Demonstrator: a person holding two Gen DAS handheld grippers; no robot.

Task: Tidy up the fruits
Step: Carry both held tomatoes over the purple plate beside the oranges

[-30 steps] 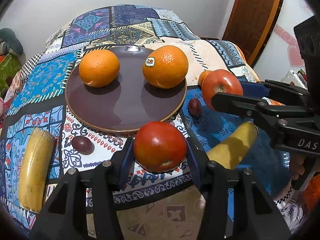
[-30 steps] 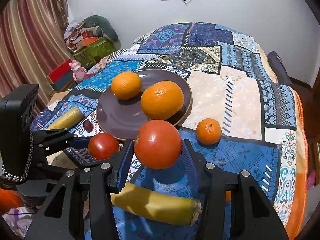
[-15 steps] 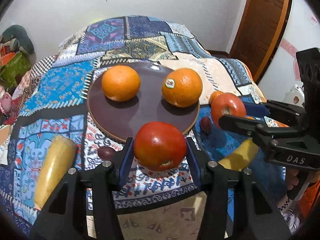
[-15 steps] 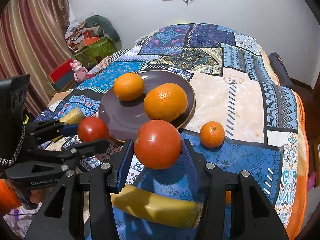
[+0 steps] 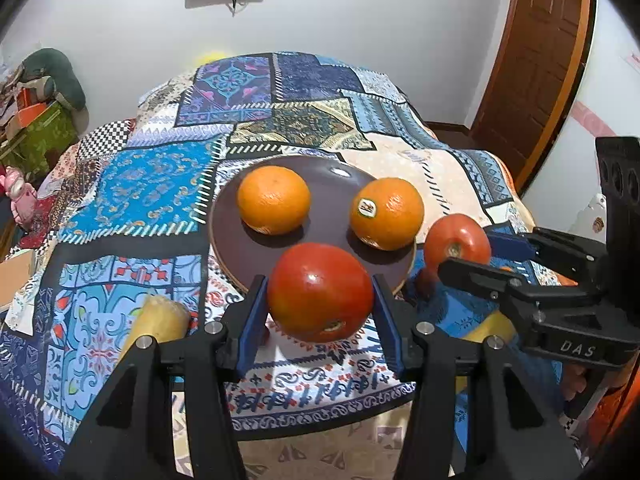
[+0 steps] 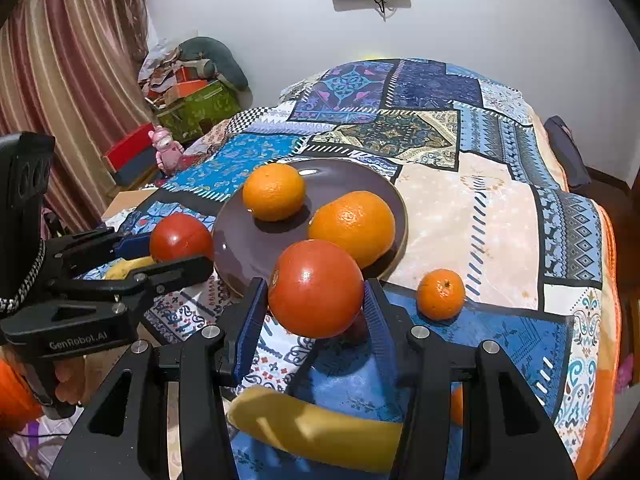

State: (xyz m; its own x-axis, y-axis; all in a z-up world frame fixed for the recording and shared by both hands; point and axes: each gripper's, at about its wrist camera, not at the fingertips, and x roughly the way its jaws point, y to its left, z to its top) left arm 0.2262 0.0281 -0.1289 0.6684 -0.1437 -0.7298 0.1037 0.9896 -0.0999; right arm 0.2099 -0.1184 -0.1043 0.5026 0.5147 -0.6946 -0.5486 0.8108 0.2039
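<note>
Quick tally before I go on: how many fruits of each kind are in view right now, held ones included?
Tomatoes: 2, one in the left gripper, one in the right gripper
Large oranges: 2, both on the plate
Mandarin: 1
Bananas: 2
Small dark fruit: 1, partly hidden
Total: 8

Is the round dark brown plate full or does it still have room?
Room left. The round dark brown plate holds only two oranges; its near part is bare, and both tomatoes are in grippers.
</note>
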